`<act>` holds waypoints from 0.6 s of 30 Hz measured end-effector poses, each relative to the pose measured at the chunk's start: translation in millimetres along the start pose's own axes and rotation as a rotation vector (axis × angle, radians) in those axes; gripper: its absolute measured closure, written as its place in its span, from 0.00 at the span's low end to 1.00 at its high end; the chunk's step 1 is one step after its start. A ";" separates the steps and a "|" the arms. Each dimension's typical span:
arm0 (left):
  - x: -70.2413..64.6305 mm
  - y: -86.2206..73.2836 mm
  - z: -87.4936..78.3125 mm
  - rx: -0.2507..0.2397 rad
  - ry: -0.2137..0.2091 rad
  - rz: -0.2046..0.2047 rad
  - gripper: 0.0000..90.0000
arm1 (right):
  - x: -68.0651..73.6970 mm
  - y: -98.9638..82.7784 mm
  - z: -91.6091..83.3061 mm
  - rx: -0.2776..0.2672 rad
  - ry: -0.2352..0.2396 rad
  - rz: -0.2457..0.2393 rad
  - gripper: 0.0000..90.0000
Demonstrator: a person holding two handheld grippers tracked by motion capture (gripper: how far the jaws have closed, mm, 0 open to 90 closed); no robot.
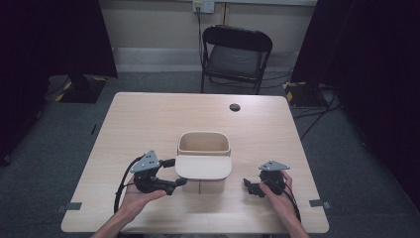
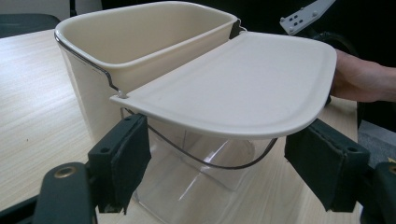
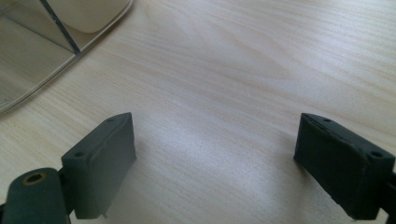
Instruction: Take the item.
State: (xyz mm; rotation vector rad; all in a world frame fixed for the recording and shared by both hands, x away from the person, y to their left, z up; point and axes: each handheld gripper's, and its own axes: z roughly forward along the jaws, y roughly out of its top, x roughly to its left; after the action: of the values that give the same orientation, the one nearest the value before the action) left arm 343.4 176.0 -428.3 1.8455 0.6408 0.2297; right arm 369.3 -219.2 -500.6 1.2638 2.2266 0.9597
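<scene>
A cream bin (image 1: 203,144) stands mid-table, its inside bare, its lid (image 1: 203,167) swung out flat toward the person. The left gripper (image 1: 179,171), jaws wide, sits just under the lid's edge without pressing it. The right gripper (image 1: 246,184) rests on the table (image 1: 148,119) well apart, jaws wide on nothing.

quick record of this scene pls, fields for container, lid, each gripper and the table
container: cream bin with a clear lower part, upright at the table's middle, inside looks empty
lid: cream flap, hinged open, lying flat toward the person
left gripper: open, jaws either side of the clear part beneath the lid, not pressing it
right gripper: open, over bare wood, apart from the bin
table: light wood, dark round hole near the far edge
</scene>
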 end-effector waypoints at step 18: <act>4.7 1.4 0.4 -0.002 0.019 -0.016 0.24 | 0.1 0.0 0.0 0.000 0.000 0.001 0.13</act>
State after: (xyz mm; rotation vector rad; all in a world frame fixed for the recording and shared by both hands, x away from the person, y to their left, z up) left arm 347.9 177.8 -427.9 1.8382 0.6681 0.2378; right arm 369.2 -219.1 -500.5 1.2648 2.2261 0.9602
